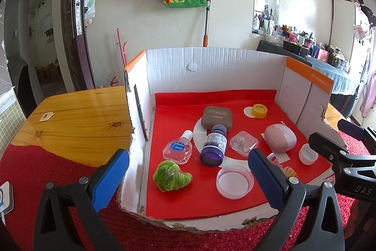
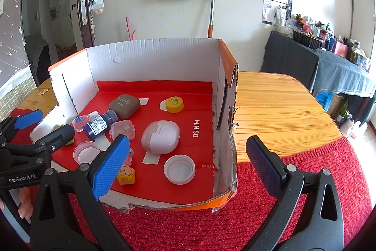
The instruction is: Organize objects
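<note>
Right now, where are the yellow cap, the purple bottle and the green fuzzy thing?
yellow cap (image 1: 259, 110), left wrist view, top face.
purple bottle (image 1: 215, 142), left wrist view, labelled side.
green fuzzy thing (image 1: 170, 176), left wrist view, its middle.

Brown compact (image 1: 217, 118) reads "EYE SHADOW novo"; red liner (image 2: 196, 128) reads "MINISO".

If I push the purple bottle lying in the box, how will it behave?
The purple bottle lies on its side, so it would probably roll. Its smooth round body looks slippery. Its cap end touches the brown eyeshadow case, which may block it.
</note>
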Demonstrator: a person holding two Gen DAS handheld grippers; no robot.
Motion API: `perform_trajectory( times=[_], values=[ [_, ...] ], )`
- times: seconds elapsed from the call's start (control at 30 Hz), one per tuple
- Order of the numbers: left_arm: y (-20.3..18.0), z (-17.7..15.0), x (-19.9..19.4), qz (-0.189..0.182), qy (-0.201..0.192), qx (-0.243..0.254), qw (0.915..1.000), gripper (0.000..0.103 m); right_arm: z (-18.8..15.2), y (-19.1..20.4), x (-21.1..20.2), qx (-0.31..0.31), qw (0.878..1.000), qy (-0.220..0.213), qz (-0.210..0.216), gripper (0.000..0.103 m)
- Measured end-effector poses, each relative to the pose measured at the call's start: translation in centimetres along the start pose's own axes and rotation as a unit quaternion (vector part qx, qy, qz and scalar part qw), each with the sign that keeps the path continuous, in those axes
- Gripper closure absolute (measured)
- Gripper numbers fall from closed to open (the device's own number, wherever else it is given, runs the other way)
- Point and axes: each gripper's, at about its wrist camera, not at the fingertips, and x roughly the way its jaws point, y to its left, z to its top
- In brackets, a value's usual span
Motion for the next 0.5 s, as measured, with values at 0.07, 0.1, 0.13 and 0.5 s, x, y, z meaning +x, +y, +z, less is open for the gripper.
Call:
perform_trajectory(
  times=[0.07,0.1,0.13,0.5],
  values=[
    [0.0,0.0,0.0,0.000,0.000,0.000,1.0000,0.000,0.0,0.0,0.0,0.000,1.000,0.000,0.000,0.002],
    [0.0,0.0,0.0,0.000,0.000,0.000,1.0000,0.000,0.0,0.0,0.0,0.000,1.000,0.000,0.000,0.002],
    [0.0,0.0,0.0,-0.001,0.000,0.000,1.0000,0.000,0.0,0.0,0.0,0.000,1.000,0.000,0.000,0.002],
    [0.1,0.4,-2.5,-0.022,-0.020,-0.004,0.9996,0.000,0.0,-0.1,-1.0,-0.005,1.000,-0.004,-0.021,0.001]
  ],
)
